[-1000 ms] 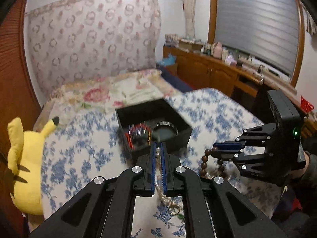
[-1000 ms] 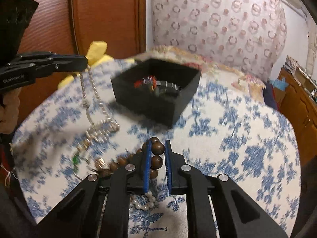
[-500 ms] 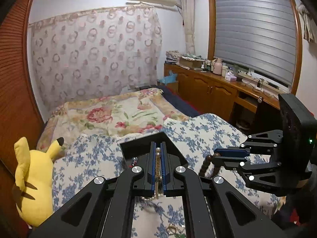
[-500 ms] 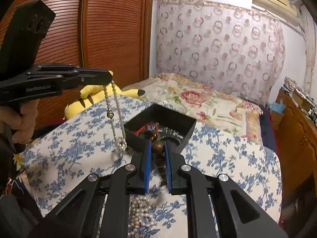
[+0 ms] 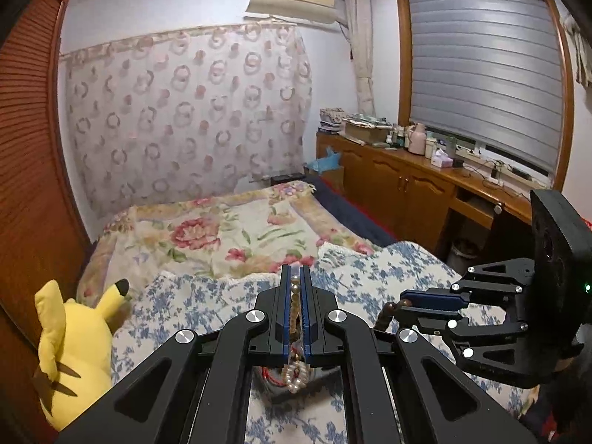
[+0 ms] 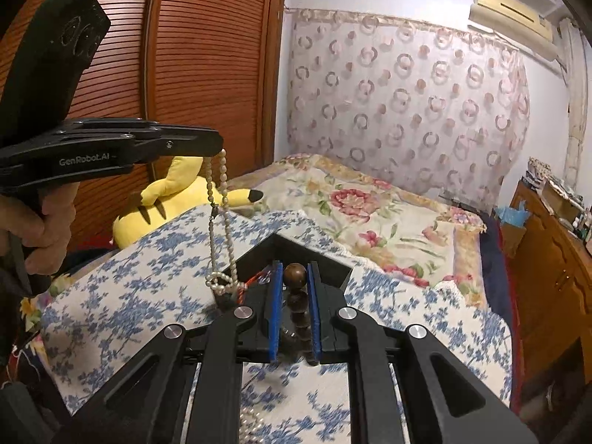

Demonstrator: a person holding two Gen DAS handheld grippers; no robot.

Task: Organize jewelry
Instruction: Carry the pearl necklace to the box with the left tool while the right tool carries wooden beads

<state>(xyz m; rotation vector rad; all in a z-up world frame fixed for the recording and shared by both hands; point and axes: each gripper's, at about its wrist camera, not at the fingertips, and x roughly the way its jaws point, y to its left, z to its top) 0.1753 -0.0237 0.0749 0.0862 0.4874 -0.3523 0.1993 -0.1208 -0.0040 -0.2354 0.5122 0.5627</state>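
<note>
My left gripper (image 5: 295, 272) is shut on a pearl necklace (image 5: 295, 298). In the right wrist view the left gripper (image 6: 216, 146) holds the pearl necklace (image 6: 218, 222) high, and its lower end hangs at the near corner of the black jewelry box (image 6: 296, 253). My right gripper (image 6: 294, 270) is shut on a brown wooden bead strand (image 6: 296, 296) just above the box. In the left wrist view the right gripper (image 5: 405, 301) holds the bead strand (image 5: 384, 316) to my right. Red jewelry (image 6: 255, 279) shows inside the box.
The box stands on a blue floral cloth (image 6: 425, 318). More pearls (image 6: 251, 421) lie on the cloth below my right gripper. A yellow plush toy (image 5: 70, 351) sits at the left edge. A flowered bed (image 5: 222, 229) lies behind, a wooden cabinet (image 5: 414, 192) at right.
Both grippers have risen, lifting the pearl necklace and the brown bead strand off the cloth and over the black box.
</note>
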